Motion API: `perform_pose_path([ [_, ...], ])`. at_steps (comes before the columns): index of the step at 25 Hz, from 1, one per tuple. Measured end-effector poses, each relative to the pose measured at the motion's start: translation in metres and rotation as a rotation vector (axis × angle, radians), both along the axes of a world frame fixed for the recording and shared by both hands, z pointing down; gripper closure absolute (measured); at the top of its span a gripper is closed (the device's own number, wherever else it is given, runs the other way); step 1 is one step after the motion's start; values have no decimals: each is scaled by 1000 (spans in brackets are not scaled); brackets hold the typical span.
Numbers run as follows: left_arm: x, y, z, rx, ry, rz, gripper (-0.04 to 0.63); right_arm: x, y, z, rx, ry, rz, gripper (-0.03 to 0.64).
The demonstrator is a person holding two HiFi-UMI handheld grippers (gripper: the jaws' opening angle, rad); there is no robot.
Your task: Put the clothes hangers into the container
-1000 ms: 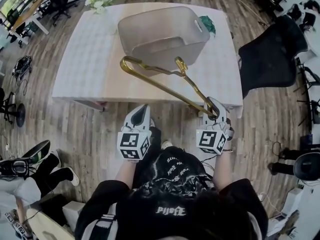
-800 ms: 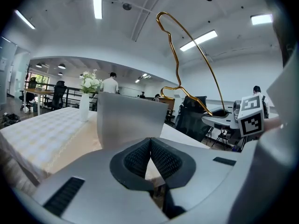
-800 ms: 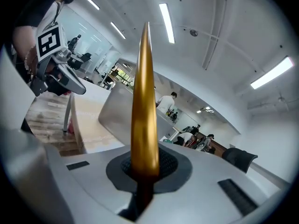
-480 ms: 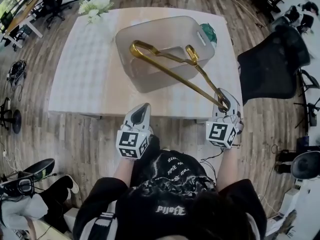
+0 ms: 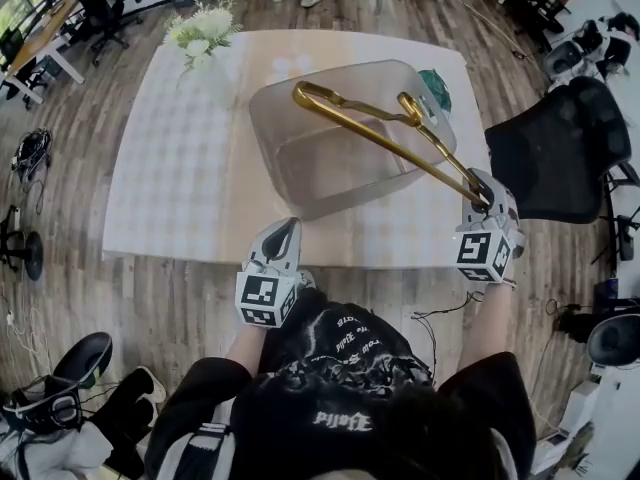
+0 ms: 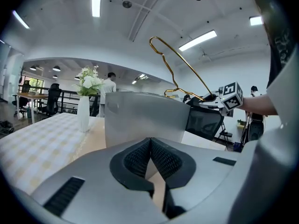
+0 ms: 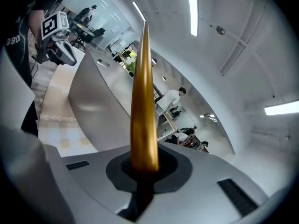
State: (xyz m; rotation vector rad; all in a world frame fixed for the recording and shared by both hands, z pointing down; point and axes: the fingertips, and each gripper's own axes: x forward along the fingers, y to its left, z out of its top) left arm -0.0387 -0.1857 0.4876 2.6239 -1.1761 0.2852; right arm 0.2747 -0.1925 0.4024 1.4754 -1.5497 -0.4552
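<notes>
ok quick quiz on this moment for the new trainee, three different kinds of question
1. True or false: the gold hanger is resting on the bottom of the container.
2. What is between the jaws of the left gripper? A: the gold hanger. B: nothing. C: the container's rim.
3. Which gripper holds the gold hanger, and by which part?

Key
1. False. It is held up in the air over the container.
2. B. The jaws are closed on nothing.
3. The right gripper, shut on one end of the hanger's bar.
</notes>
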Motion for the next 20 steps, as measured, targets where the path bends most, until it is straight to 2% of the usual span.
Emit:
perform_pose_path([
  [5,-11,-13,-4,-17,40,20,575,7,-21,-8,-69,128,-29,604],
  [9,-17,-21,0,-29,49,-3,575,11,-43,-11,-101,193,-69,604],
  [15,-32,-25,8,-65,38,-116,575,16,-71,-10,-180,243,-161,604],
  [20,-34,-34,3,-98,106,-226,575,32,-92,-13,-240,335,-206,603],
])
